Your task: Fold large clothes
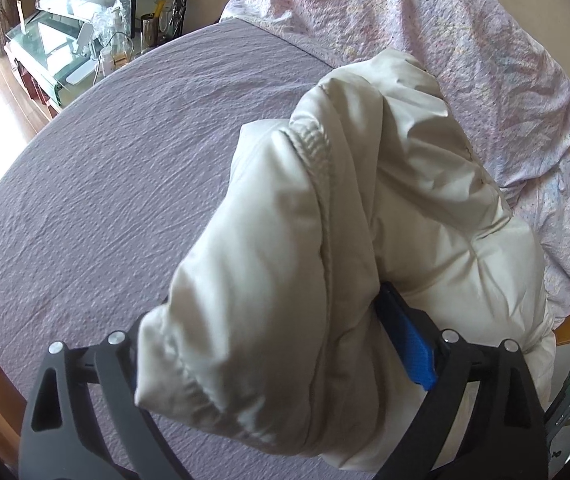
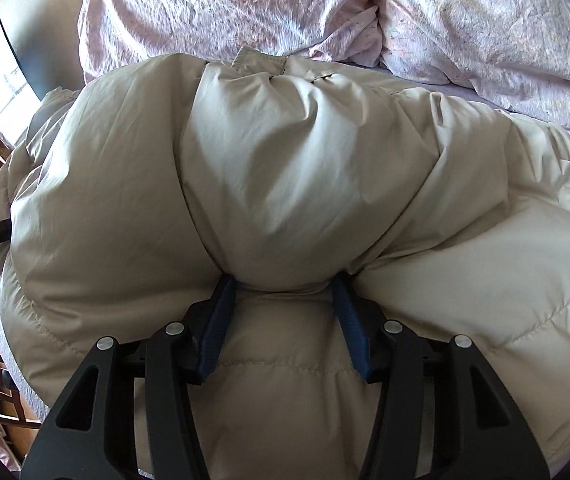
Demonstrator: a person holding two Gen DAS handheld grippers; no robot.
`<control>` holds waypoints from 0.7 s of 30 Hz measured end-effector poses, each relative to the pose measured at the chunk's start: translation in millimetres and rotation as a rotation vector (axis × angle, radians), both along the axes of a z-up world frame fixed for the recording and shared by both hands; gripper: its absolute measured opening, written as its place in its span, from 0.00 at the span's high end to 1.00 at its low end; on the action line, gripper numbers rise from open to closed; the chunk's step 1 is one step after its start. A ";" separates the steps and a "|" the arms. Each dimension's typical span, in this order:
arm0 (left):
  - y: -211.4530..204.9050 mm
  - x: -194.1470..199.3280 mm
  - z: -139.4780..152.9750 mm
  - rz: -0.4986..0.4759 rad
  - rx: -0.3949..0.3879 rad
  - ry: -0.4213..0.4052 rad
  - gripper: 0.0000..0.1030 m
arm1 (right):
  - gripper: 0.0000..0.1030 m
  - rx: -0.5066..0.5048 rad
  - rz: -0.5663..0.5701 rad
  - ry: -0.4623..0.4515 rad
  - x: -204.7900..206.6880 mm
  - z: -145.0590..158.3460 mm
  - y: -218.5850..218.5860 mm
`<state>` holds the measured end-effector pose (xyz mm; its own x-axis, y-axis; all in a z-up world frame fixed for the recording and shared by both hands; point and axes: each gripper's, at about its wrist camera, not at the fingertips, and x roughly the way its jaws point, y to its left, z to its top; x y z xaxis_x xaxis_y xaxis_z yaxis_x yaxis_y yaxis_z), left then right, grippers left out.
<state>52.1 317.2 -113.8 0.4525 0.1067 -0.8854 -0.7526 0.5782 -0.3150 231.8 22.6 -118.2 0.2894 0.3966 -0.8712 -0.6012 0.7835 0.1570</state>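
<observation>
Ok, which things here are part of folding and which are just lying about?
Part of the job: puffy jacket, left gripper, right gripper.
Just lying about: floral duvet, purple bedsheet, bottles on the glass stand.

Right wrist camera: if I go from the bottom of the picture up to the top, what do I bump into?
Right hand-held gripper → puffy cream jacket → small tab at the jacket's far edge → crumpled pink floral quilt.

jacket: the puffy cream quilted jacket (image 1: 365,220) lies on the purple-sheeted bed (image 1: 105,200).
duvet: the crumpled pale floral duvet (image 2: 285,4) lies behind the jacket.
sideboard: the cluttered glass-topped sideboard (image 1: 57,60) stands beyond the bed's left edge.
</observation>
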 end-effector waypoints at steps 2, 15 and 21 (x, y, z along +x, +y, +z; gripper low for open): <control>0.8 0.3 -2.7 0.010 -0.014 -0.006 0.09 | 0.49 0.002 0.000 0.002 0.0 0.3 -0.5; -2.8 -1.5 -6.9 0.059 -0.077 -0.079 0.30 | 0.48 0.007 0.002 0.002 -0.5 0.2 -0.1; -6.1 -1.6 9.5 0.043 -0.057 -0.117 0.63 | 0.48 0.011 0.000 0.001 -1.0 -0.1 0.3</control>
<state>50.4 311.1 -104.3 0.5493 0.0795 -0.8318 -0.7326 0.5246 -0.4337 230.8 23.0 -118.2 0.2886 0.4061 -0.8670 -0.6015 0.7815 0.1658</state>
